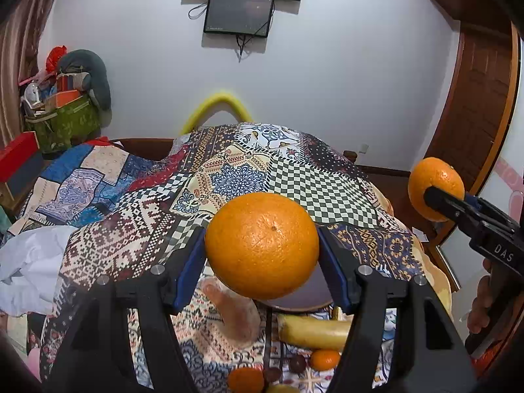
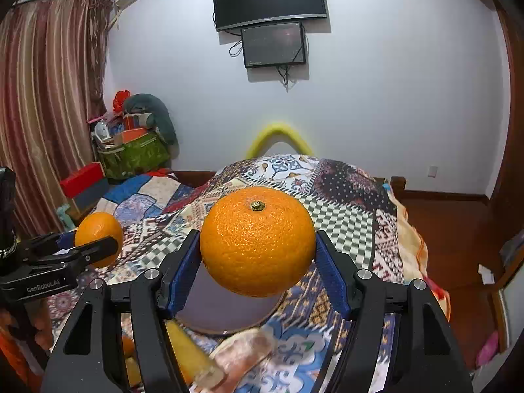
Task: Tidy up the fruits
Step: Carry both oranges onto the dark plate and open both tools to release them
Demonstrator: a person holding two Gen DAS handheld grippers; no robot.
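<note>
The left gripper [image 1: 262,249] clamps one orange [image 1: 262,245], the right gripper [image 2: 258,245] another orange [image 2: 257,240], hiding much of the round plate [image 2: 213,308] on the patchwork-covered bed [image 2: 344,216]; bananas [image 1: 314,329] below are cut off.

We cannot see most of the plate [image 2: 209,308]: the held orange [image 2: 258,241] and the blue pads cover it. Near the bedspread's [image 1: 137,229] front edge, the banana [image 1: 314,329] runs behind a black finger, the small fruits [image 1: 324,358] are partly cut off below, and the blurred pinkish wrapper [image 2: 245,350] stays unreadable to us.
</note>
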